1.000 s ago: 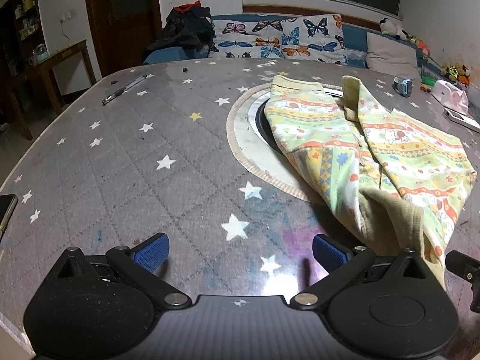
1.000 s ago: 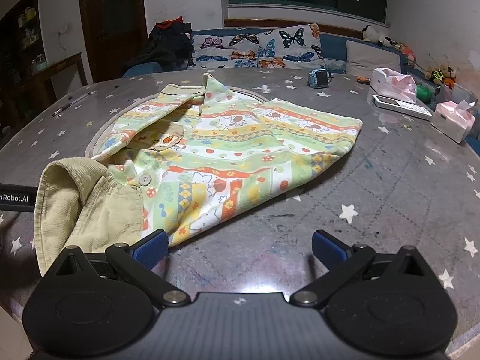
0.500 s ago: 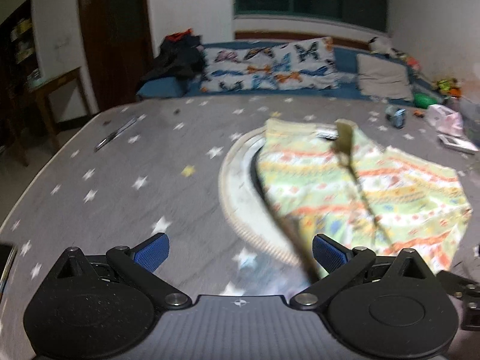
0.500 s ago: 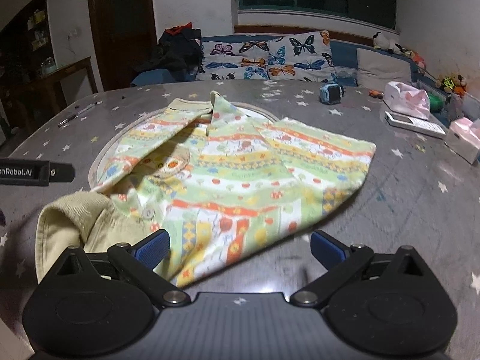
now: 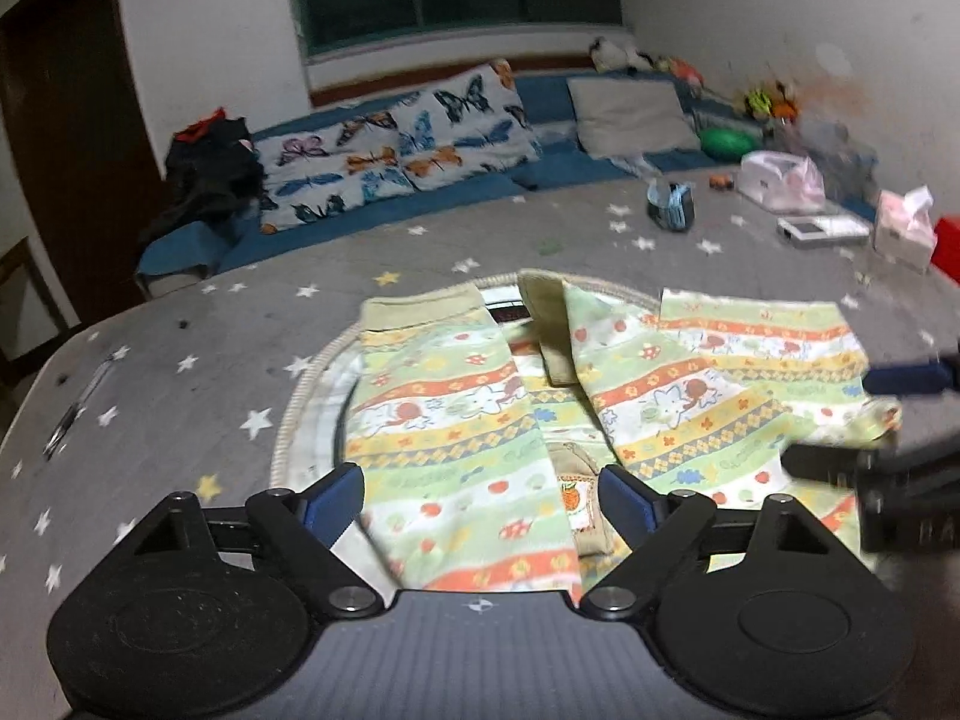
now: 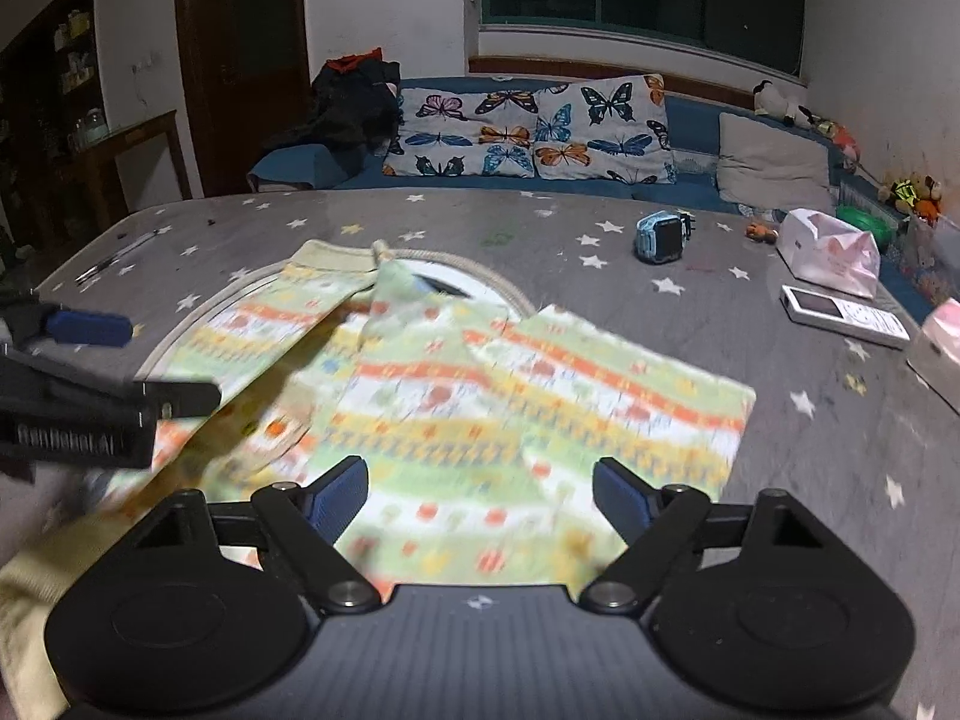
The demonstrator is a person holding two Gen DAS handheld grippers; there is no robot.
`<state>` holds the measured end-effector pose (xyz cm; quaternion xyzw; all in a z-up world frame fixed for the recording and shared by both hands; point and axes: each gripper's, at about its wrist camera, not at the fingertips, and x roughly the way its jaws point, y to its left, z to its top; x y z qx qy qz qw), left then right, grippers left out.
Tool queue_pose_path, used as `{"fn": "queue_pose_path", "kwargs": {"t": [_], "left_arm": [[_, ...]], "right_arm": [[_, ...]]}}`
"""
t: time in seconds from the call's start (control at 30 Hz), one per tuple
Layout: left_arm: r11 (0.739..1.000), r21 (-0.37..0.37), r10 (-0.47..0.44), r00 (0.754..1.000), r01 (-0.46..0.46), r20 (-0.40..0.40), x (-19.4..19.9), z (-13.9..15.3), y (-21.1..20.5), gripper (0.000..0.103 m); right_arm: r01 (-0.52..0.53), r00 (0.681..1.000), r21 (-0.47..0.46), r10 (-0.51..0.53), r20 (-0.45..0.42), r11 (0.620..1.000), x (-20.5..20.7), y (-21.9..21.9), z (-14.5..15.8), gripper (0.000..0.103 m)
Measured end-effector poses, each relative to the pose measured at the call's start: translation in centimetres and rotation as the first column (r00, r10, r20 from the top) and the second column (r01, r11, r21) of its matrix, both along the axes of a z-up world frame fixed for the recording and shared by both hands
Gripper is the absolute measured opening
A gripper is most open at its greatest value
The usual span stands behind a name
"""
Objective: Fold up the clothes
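A child's patterned garment, green, orange and yellow stripes with beige cuffs, lies spread on the grey star-print table. My left gripper hovers open over its near edge, nothing between the blue pads. In the right wrist view the same garment fills the middle, blurred by motion, with a beige collar part at the lower left. My right gripper is open above the cloth's near edge, holding nothing. Each gripper shows at the edge of the other's view.
On the table's right side sit a blue smartwatch, a white tissue pack, a white phone-like device and a pink box. A pen lies at the left edge. A sofa with butterfly cushions stands behind.
Both grippers have swung forward over the garment, which now lies between their fingers in each view. The left gripper moved right, from bare table onto the cloth. Both stayed open.
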<state>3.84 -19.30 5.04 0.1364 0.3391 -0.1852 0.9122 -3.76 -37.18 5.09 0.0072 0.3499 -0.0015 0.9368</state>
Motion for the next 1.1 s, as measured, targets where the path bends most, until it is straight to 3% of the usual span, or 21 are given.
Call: {"fn": "queue_pose_path", "kwargs": {"t": [0.17, 0.47, 0.67, 0.73, 0.83, 0.9, 1.1], "left_arm": [[0.999, 0.034, -0.022, 1.0, 0.023, -0.019, 1.8, -1.2, -1.1, 0.082], [0.996, 0.053, -0.065, 0.997, 0.067, -0.032, 3.6, -2.1, -2.0, 0.075], [0.996, 0.058, -0.063, 0.995, 0.067, -0.072, 4.9, -3.1, -1.8, 0.045], [0.997, 0.051, -0.061, 0.995, 0.065, -0.075, 5.0, -3.3, -1.4, 0.026], [0.998, 0.016, -0.055, 0.995, 0.056, -0.085, 5.1, -3.1, -0.6, 0.009], [0.999, -0.008, -0.044, 0.996, 0.044, -0.081, 5.0, -2.8, -0.1, 0.005], [0.997, -0.072, 0.024, 0.999, -0.027, -0.046, 4.1, -1.4, 2.3, 0.002]], "right_arm": [[-0.024, 1.0, 0.034, 0.024, -0.01, 0.999, 3.8, -0.8, -0.1, 0.069], [-0.108, 0.994, 0.048, 0.109, -0.022, 0.993, 10.7, -0.2, -1.6, 0.061], [-0.122, 0.989, 0.098, 0.129, -0.066, 0.988, 13.4, -0.1, -3.4, 0.048], [-0.127, 0.989, 0.116, 0.135, -0.061, 0.985, 13.4, -0.1, -3.5, 0.04], [-0.129, 0.989, 0.137, 0.137, -0.051, 0.982, 13.1, -0.1, -3.3, 0.019], [-0.123, 0.991, 0.141, 0.13, -0.04, 0.982, 12.8, -0.2, -3.2, 0.009], [-0.102, 0.995, 0.149, 0.1, 0.022, 0.984, 10.7, -0.9, -1.6, 0.003]]}}
